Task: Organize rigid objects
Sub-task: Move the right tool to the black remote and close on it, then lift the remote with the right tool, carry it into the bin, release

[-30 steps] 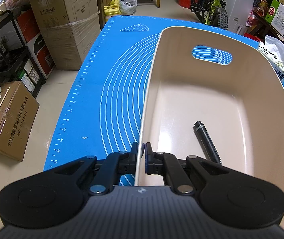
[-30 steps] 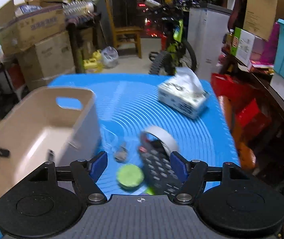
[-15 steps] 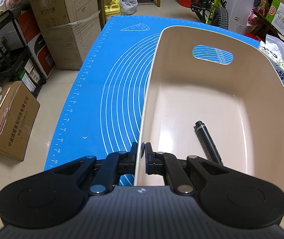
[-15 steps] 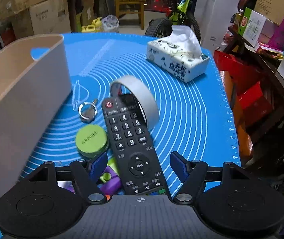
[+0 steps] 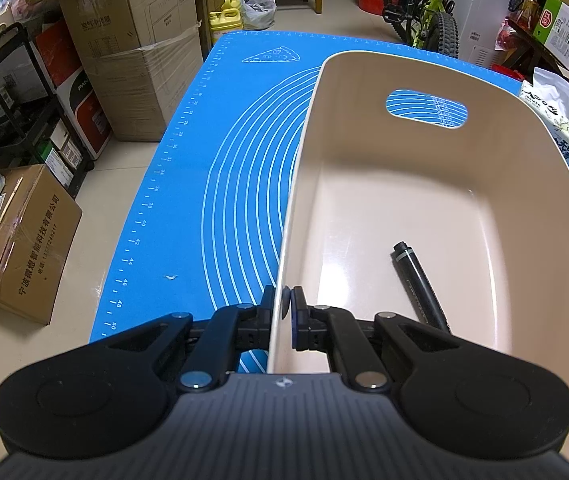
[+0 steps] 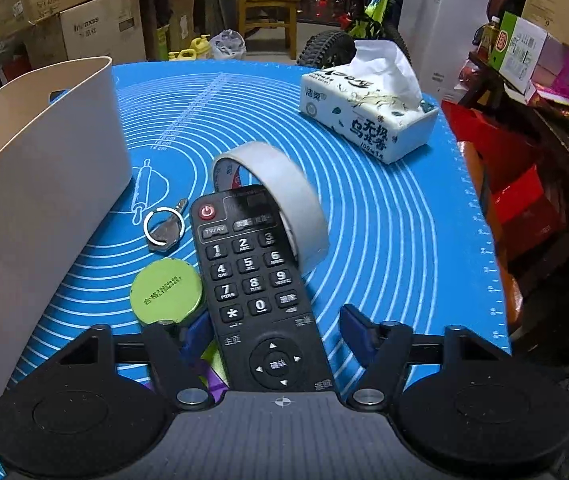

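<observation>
My left gripper (image 5: 286, 306) is shut on the near wall of the beige bin (image 5: 516, 184), which stands on the blue mat (image 5: 212, 184). A black marker (image 5: 420, 284) lies inside the bin. My right gripper (image 6: 274, 330) is open, its fingers on either side of a black remote (image 6: 256, 280) lying on the mat. Left of the remote lie a green round disc (image 6: 166, 292) and a key on a ring (image 6: 163, 229). A roll of tape (image 6: 280, 196) stands behind the remote. The bin (image 6: 36, 184) is at the left in the right wrist view.
A tissue pack (image 6: 368, 116) sits at the far right of the mat. Purple and green small items (image 6: 210, 368) lie under the right gripper's left finger. Cardboard boxes (image 5: 136, 48) and a black shelf stand off the table's left; a bicycle (image 5: 428, 4) is behind.
My right gripper has moved lower and closer over the remote, so the remote now lies between its open fingers. My left gripper has stayed shut on the bin wall.
</observation>
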Demonstrator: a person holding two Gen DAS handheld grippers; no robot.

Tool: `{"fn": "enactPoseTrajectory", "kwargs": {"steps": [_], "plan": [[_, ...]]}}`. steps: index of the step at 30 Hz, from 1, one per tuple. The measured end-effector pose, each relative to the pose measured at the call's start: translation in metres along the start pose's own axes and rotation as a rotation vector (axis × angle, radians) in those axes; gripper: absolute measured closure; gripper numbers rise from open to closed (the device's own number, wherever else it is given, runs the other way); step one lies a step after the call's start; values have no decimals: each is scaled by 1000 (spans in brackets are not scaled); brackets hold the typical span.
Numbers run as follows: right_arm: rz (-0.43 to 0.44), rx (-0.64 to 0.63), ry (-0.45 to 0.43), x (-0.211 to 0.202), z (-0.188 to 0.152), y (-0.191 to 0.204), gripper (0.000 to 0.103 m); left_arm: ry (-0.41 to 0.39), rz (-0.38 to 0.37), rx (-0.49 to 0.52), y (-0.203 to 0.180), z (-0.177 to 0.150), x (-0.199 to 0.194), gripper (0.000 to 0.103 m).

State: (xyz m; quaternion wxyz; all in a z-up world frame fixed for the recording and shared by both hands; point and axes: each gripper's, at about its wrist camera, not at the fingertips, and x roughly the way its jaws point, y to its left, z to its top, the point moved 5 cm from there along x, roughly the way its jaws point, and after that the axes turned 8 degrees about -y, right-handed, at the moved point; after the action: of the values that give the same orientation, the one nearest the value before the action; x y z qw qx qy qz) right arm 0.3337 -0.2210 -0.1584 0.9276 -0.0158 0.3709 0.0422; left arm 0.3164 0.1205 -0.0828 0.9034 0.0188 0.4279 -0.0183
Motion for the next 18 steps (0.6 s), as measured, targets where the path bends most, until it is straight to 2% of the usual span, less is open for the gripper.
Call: {"fn": "enactPoseTrajectory", "kwargs": {"steps": [1, 4, 14, 18], "plan": [[10, 0, -1, 0, -1, 2, 44, 0, 0, 0, 0, 0, 0, 95], [4, -23, -18, -2, -3, 6, 46, 0, 0, 0, 0, 0, 0, 94], [-25, -25, -38, -27, -7, 2, 48, 0, 0, -1, 0, 0, 0, 94], [-11, -33, -39, -37, -9, 5, 48, 0, 0, -1, 0, 0, 0, 95]]}}
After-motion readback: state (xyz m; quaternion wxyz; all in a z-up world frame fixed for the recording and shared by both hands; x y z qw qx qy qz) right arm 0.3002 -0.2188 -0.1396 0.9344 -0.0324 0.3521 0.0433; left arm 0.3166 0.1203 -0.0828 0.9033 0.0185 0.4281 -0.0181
